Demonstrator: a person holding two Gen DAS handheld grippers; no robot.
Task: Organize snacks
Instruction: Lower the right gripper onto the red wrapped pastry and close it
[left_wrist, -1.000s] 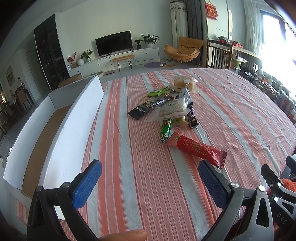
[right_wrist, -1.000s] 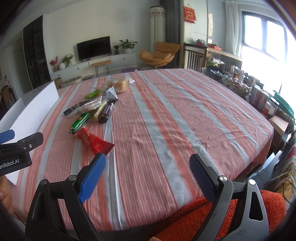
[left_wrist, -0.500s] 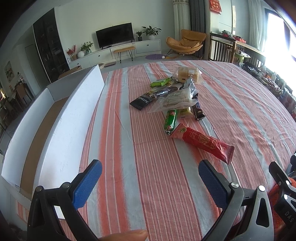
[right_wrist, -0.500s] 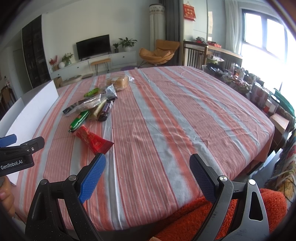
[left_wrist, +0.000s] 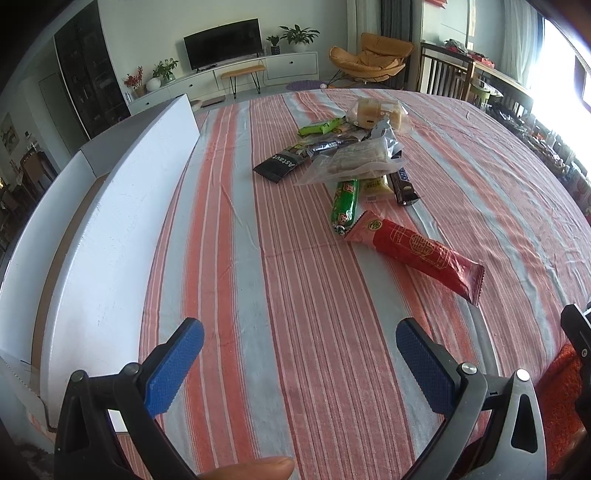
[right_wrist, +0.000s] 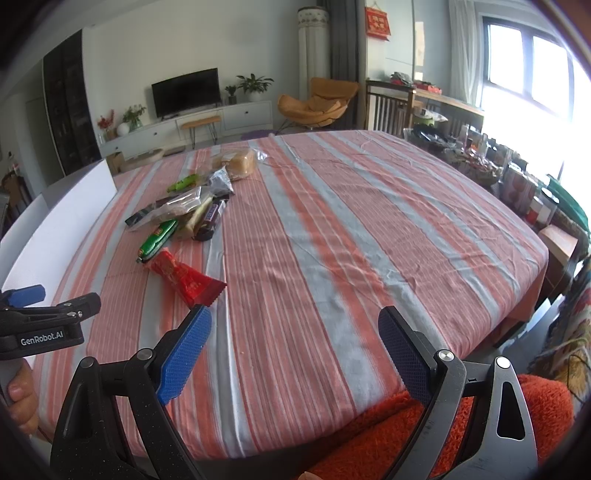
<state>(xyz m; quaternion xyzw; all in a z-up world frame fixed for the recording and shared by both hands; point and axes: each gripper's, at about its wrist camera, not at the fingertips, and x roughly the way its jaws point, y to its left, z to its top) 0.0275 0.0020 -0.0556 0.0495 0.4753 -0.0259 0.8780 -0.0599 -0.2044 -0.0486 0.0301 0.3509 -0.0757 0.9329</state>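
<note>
Striped tablecloth (left_wrist: 295, 295) holds all snacks (left_wrist: 351, 162) piled mid-table beside the white box (left_wrist: 110, 240), nothing sorted yet, left gripper (left_wrist: 299, 350) and right gripper (right_wrist: 291, 336) both wide, empty.

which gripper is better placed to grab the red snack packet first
Probably left. The left gripper is open and faces the red packet, with the white box on its own side. The right gripper, also open, points mostly at bare tablecloth.
</note>
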